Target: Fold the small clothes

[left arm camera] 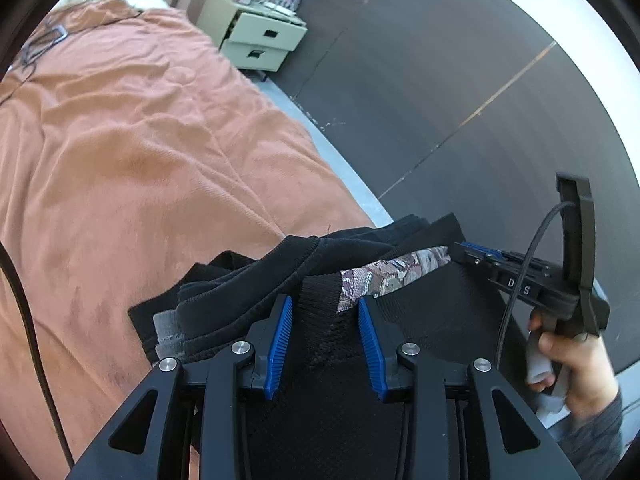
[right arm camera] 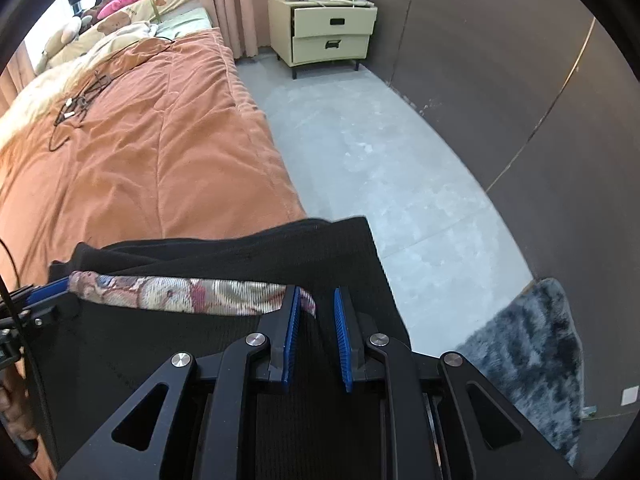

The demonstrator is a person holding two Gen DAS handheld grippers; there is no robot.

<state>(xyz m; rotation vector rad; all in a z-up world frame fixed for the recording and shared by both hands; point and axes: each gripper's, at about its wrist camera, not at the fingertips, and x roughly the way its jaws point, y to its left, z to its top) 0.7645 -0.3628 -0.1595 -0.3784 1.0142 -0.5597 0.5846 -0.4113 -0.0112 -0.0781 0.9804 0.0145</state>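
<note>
Tongs on both sides grip one black knit garment (left arm camera: 320, 300) over the orange bed (left arm camera: 140, 160) edge, left tongs (left arm camera: 325, 308) on its ribbed hem, right tongs (right arm camera: 316, 304) clamping its patterned lining.

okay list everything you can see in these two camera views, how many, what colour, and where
black garment: one, black with a patterned band, stretched between both grippers
folded clothes: small pile, black and grey, on the bed edge
bedspread: one, orange, on the bed
nightstand: one, cream, two drawers, by the curtain
rug: one, grey, shaggy, on the floor
cables: several, dark, on the bedspread
left gripper: black, blue pads, gripping the garment
right gripper: black, blue pads, gripping the patterned band
hand: one, holding the right gripper
</note>
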